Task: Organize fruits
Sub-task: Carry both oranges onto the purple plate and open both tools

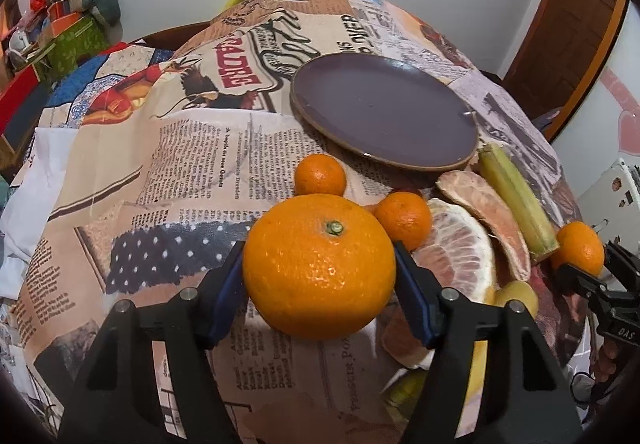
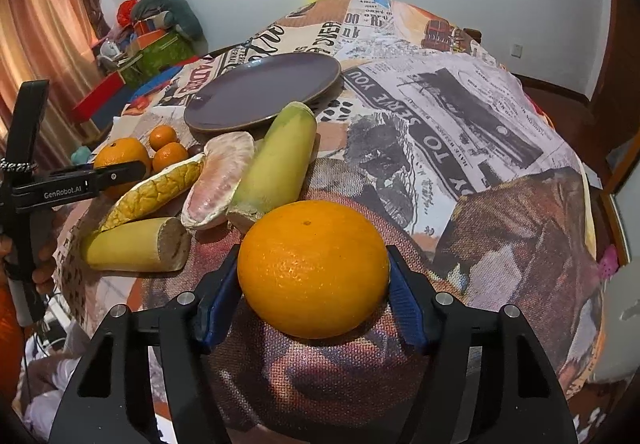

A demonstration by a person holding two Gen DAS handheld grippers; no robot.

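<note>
1. The left gripper (image 1: 319,272) is matte black plastic — two angular finger arms with triangular cut-outs, each arm carrying round silver screws (image 1: 188,294).
2. Its fingers carry ribbed blue pads (image 1: 228,296) on the inner faces.
3. The right gripper (image 2: 313,286) has the same build: black arms, silver screw heads, blue pads (image 2: 408,304).
4. Seen from the right wrist view, the left gripper's side bears white "GenRobot.AI" lettering (image 2: 62,195), with a short metal chain (image 2: 18,166) on its upright black bar.
5. Bare skin of the left hand (image 2: 42,264) shows around the handle.
</note>
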